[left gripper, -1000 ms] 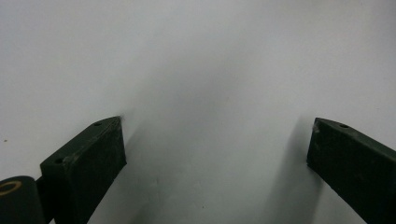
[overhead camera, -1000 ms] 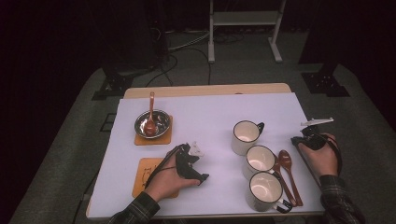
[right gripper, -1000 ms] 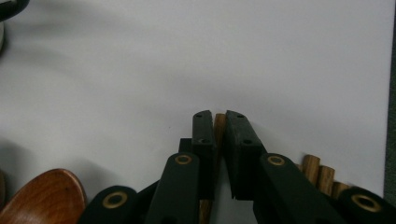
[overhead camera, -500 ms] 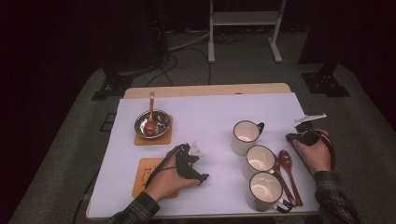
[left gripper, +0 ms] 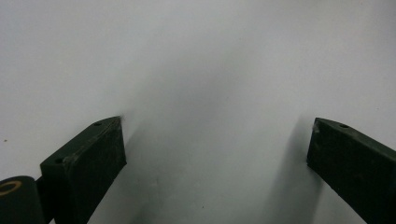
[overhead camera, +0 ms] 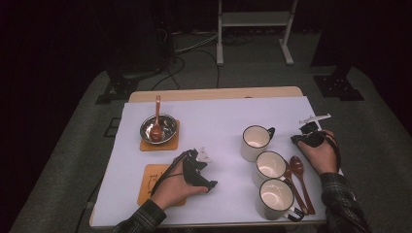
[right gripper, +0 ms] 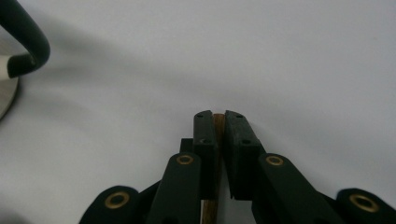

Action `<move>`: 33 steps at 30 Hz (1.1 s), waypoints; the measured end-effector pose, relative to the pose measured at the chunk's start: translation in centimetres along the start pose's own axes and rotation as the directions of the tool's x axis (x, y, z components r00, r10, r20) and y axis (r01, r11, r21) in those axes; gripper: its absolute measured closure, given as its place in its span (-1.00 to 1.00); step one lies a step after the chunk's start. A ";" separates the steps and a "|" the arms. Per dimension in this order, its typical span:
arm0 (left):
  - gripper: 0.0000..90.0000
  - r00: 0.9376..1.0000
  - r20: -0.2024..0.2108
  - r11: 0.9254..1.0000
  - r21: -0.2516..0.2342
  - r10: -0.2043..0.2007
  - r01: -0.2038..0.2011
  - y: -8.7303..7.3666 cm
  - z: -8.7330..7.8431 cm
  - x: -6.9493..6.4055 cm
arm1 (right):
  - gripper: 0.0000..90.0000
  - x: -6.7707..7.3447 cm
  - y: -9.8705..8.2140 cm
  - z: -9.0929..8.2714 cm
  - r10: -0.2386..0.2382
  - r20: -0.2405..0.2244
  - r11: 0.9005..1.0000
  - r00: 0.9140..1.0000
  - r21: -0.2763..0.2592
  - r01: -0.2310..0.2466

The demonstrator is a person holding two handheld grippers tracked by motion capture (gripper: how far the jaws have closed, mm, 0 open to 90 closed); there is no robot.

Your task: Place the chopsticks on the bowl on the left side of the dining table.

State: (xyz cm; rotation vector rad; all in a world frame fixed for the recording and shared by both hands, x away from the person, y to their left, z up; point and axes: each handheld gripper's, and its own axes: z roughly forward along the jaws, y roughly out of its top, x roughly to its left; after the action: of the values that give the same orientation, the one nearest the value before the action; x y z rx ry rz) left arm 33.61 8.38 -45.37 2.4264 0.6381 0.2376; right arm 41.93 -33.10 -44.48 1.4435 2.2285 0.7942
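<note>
Since a second ago, the right gripper (overhead camera: 307,137) has slid left from the right edge toward the white enamel mugs (overhead camera: 256,142), jaws pinching a thin wooden spoon handle (right gripper: 217,140). Keep that pinch firm while lifting. The left gripper (overhead camera: 199,170), jaws spread, rests centre-left. A steel bowl (overhead camera: 158,129), upper left, holds a spoon; the mugs look empty.

Table inventory, high view:
- Mugs, white, dark handles — three, lower right (overhead camera: 256,142).
- Wooden spoons — three: one in the bowl, upper left (overhead camera: 156,123); two lower right (overhead camera: 297,167).
- Metal bowl — one (overhead camera: 166,128).
- Wooden coasters — two, left (overhead camera: 150,178).
</note>
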 end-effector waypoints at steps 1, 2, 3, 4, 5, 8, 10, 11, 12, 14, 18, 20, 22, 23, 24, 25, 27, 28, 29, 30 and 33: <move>-0.93 1.000 0.000 1.000 0.000 0.002 -0.002 0.0 0.0 0.0 | 0.84 0.1 0.2 0.1 -0.002 0.000 1.000 1.000 0.002 0.002; -0.93 1.000 0.000 1.000 0.000 0.003 -0.003 0.0 0.0 0.0 | 0.84 0.2 0.3 0.2 -0.002 -0.002 1.000 1.000 0.002 0.002; -0.93 1.000 0.000 1.000 0.000 0.002 -0.002 0.0 0.0 0.0 | 0.84 0.3 0.5 0.4 -0.009 -0.002 1.000 1.000 0.001 0.009; -0.93 1.000 0.000 1.000 0.001 0.003 -0.003 0.0 0.0 0.0 | 0.84 0.5 0.8 0.7 -0.013 -0.007 1.000 1.000 0.000 0.013; -0.93 1.000 -0.001 1.000 -0.001 0.001 -0.001 0.0 0.0 0.0 | 0.84 0.6 0.9 0.8 -0.016 -0.006 1.000 1.000 0.000 0.016; -0.93 1.000 0.000 1.000 -0.002 0.001 -0.001 0.0 0.0 0.0 | 0.84 0.8 1.3 1.1 -0.020 -0.006 1.000 1.000 0.003 0.020; -0.93 1.000 0.000 1.000 -0.003 -0.001 0.001 0.0 0.0 0.0 | 0.84 0.9 1.4 1.2 -0.022 -0.007 1.000 1.000 0.001 0.022; -0.93 1.000 -0.001 1.000 -0.002 -0.001 0.001 0.0 0.0 0.0 | 0.84 0.9 1.5 1.2 -0.023 -0.007 1.000 1.000 0.001 0.023; -0.93 1.000 -0.001 1.000 -0.003 -0.001 0.001 0.0 0.0 0.0 | 0.84 0.9 1.5 1.3 -0.023 -0.007 1.000 1.000 0.000 0.023; -0.93 1.000 -0.001 1.000 -0.002 -0.001 0.001 0.0 0.0 0.0 | 0.78 0.9 1.5 1.3 -0.026 -0.007 1.000 1.000 -0.004 0.026; -0.93 1.000 -0.001 1.000 -0.002 -0.001 0.001 0.0 0.0 0.0 | 0.65 0.9 1.2 0.8 -0.021 -0.016 1.000 1.000 -0.022 0.021; -0.93 1.000 -0.001 1.000 -0.001 -0.001 0.001 0.0 0.0 0.0 | 0.55 1.0 1.0 0.3 -0.020 -0.018 0.999 1.000 -0.039 0.020; -0.93 1.000 -0.001 1.000 -0.001 -0.001 0.001 0.0 0.0 0.0 | 0.51 1.0 0.9 0.1 -0.018 -0.018 0.999 1.000 -0.041 0.017; -0.93 1.000 -0.002 1.000 -0.001 -0.001 0.001 0.0 0.0 0.0 | 0.49 1.0 0.8 0.0 -0.017 -0.016 0.999 1.000 -0.043 0.016; -0.93 1.000 -0.002 1.000 -0.001 -0.001 0.001 0.0 0.0 0.0 | 0.49 1.0 0.8 0.0 -0.017 -0.016 0.999 1.000 -0.043 0.016; -0.93 1.000 -0.001 1.000 -0.001 -0.001 0.001 0.0 0.0 0.0 | 0.46 1.0 0.7 -0.1 -0.016 -0.018 0.999 1.000 -0.044 0.015; -0.93 1.000 -0.002 1.000 -0.001 -0.001 0.001 0.0 0.0 0.0 | 0.42 1.0 0.6 -0.3 -0.019 -0.010 0.999 1.000 -0.049 0.019; -0.93 1.000 -0.002 1.000 -0.001 -0.002 0.002 0.0 0.0 0.0 | 0.39 1.1 0.5 -0.4 -0.018 -0.009 0.999 1.000 -0.051 0.018; -0.93 1.000 -0.002 1.000 -0.001 -0.002 0.002 0.0 0.0 0.0 | 0.35 1.0 0.3 -0.7 -0.017 -0.007 0.998 1.000 -0.057 0.016; -0.93 1.000 -0.002 1.000 -0.001 -0.002 0.002 0.0 0.0 0.0 | 0.34 1.0 0.3 -0.7 -0.012 -0.006 0.998 1.000 -0.062 0.012; -0.93 1.000 -0.002 1.000 0.000 -0.001 0.001 0.0 0.0 0.0 | 0.33 0.9 0.0 -1.0 0.003 -0.010 0.998 1.000 -0.063 -0.003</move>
State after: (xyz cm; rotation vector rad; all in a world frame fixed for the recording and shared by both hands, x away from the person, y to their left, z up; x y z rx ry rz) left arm 33.62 8.33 -45.37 2.4256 0.6408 0.2402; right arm 40.96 -32.50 -43.65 1.4173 2.1888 0.8657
